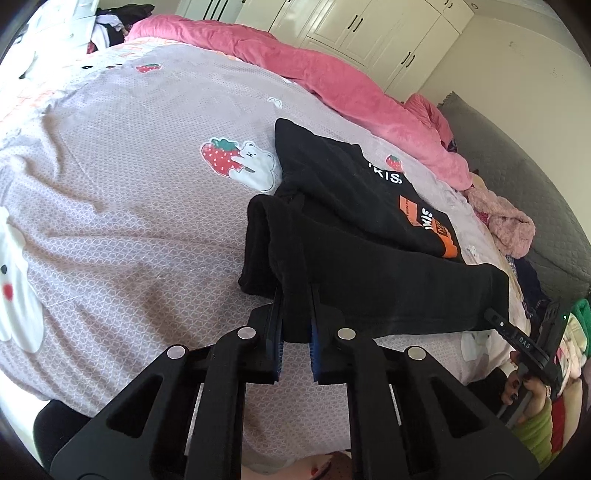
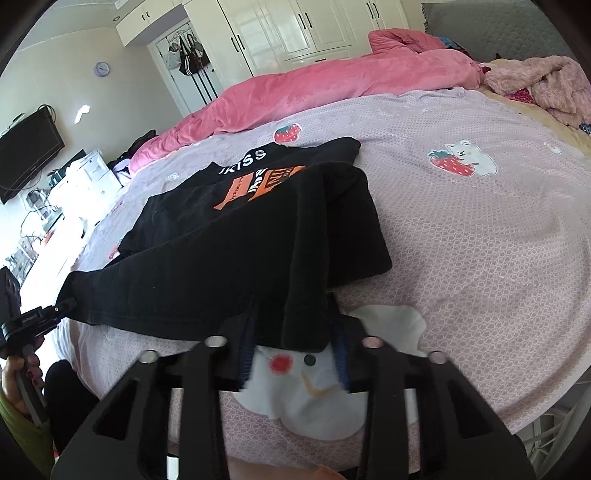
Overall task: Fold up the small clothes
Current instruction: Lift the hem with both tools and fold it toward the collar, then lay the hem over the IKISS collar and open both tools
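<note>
A small black T-shirt [image 1: 354,221] with white lettering and an orange print lies on the lilac bed sheet [image 1: 129,184], its near hem lifted. My left gripper [image 1: 295,325] is shut on one corner of the hem. My right gripper [image 2: 295,332] has the other hem corner between its fingers, which stand wider apart; it also shows in the left wrist view [image 1: 517,332]. The shirt [image 2: 229,240] stretches between both grippers, and the left gripper shows in the right wrist view [image 2: 44,317].
A pink duvet [image 1: 314,70] runs along the far side of the bed. A fluffy pink garment [image 2: 546,85] and other clothes lie near the grey headboard [image 1: 535,184]. White wardrobes [image 2: 314,26] stand behind.
</note>
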Demonstrator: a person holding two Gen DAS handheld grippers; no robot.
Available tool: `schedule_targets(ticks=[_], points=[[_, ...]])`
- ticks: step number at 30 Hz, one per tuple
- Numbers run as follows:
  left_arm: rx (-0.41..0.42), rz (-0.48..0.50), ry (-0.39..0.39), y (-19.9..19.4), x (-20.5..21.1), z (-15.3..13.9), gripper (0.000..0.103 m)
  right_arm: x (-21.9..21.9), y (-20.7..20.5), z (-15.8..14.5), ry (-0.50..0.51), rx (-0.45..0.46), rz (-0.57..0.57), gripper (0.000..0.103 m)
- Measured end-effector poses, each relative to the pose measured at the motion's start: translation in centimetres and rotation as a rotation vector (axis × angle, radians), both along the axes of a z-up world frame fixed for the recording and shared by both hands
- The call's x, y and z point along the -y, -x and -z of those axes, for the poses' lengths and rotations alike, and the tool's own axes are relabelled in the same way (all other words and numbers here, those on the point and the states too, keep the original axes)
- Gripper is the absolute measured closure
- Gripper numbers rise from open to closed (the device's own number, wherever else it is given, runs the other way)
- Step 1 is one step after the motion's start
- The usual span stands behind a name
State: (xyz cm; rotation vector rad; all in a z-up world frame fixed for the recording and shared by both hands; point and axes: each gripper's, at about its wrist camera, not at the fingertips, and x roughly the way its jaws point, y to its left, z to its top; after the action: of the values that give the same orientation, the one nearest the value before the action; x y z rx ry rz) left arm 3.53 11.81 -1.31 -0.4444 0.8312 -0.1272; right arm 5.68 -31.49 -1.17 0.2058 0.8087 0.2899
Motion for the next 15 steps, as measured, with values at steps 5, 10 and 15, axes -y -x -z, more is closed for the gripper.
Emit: schedule_targets(ticks=[5, 10, 15], points=[[0.054, 0.016, 0.0, -1.0, 0.1, -2.0, 0.099, 0.4, -0.8, -1.1, -0.006, 0.042, 0.012, 0.095], [0.088, 0.008, 0.044, -3.3, -0.5, -3.5, 0.099, 1.5, -2.4, -3.4, -0.052, 0.099, 0.035, 0.096], [0.128, -0.013, 0.073, -6.4, -1.0, -5.1, 0.099, 1.9, -4.7, -5.2, -0.077, 0.138, 0.066, 0.096]])
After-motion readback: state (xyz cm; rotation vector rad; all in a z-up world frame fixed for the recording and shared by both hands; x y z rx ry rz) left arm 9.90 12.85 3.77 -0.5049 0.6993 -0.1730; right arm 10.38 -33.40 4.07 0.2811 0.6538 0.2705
